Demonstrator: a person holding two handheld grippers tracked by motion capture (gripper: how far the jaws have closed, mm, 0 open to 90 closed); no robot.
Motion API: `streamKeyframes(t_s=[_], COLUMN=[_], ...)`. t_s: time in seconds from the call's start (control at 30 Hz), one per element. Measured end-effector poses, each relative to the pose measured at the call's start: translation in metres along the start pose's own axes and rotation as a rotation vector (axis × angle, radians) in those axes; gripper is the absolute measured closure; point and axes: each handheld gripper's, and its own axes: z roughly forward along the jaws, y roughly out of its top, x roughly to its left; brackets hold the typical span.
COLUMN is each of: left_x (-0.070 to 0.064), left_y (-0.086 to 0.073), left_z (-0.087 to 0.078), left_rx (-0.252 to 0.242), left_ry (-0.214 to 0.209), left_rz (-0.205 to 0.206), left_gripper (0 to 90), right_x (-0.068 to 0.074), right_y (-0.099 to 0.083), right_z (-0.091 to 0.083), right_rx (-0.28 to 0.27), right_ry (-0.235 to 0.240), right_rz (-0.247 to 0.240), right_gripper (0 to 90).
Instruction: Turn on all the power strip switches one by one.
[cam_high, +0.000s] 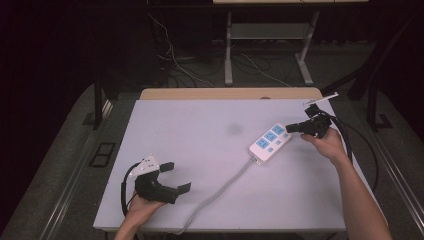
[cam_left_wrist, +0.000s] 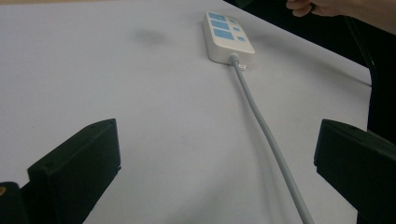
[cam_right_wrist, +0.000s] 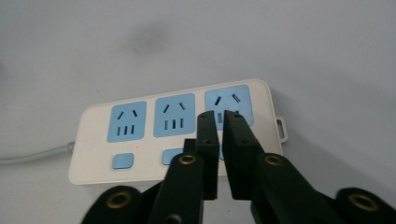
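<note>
My right gripper (cam_right_wrist: 220, 122) has its jaws drawn almost together with only a thin slit between them and nothing grasped. The tips hover over the power strip (cam_high: 270, 141), at the socket (cam_right_wrist: 229, 106) on its cord-free end; I cannot tell whether they touch the face. I judge the jaws are clenched so that they act as one blunt point, probably to press one of the small blue switches (cam_right_wrist: 123, 161) along the strip's near edge; the switch under the tips is hidden by the jaws.

My left gripper (cam_high: 170, 177) is released, jaws wide apart, holding nothing. It rests well apart from the power strip, beside the lower run of the cord (cam_left_wrist: 261, 126). I judge it is parked there, open, ready to pin the cord or steady the strip if pressing shifts it.

The power strip lies flat on the bench (cam_high: 200, 130), angled, with three blue sockets facing up. Its grey cord leaves the end nearer the left gripper and trails off the bench edge on my side. A faint dark smudge (cam_high: 233, 128) marks the bench just beside the strip, on the side away from my right hand (cam_high: 330, 145).

Risk noted: the strip is light and unsecured, so an off-centre push may slide it.
</note>
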Motion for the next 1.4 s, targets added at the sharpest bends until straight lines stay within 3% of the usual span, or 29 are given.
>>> streamKeyframes(t_s=[0.17,0.4,0.53,0.83,1.03,1.4], left_x=[-0.001,-0.002,-0.002,-0.003,-0.002,-0.003], left_y=[0.000,0.001,0.001,0.001,0.000,0.000], left_z=[0.000,0.000,-0.001,-0.003,-0.005,-0.004], left_rx=[-0.007,-0.012,-0.018,-0.025,-0.030,-0.022], left_ry=[-0.001,-0.005,-0.006,-0.001,0.002,0.003], left_rz=[-0.003,-0.006,-0.005,-0.006,-0.014,-0.011], left_gripper=[0.0,0.0,0.0,0.0,0.0,0.0], right_x=[0.011,0.031,0.043,0.077,0.090,0.114], right_y=[-0.001,-0.009,-0.017,-0.047,-0.069,-0.120], right_z=[-0.011,-0.023,-0.026,-0.039,-0.049,-0.050], right_rx=[-0.028,-0.095,-0.088,-0.165,-0.211,-0.267], right_ry=[-0.026,-0.066,-0.062,0.004,0.047,0.066], right_rz=[0.012,0.073,0.074,0.046,0.044,0.011], right_gripper=[62.1,22.8,0.0,0.3,0.3,0.4])
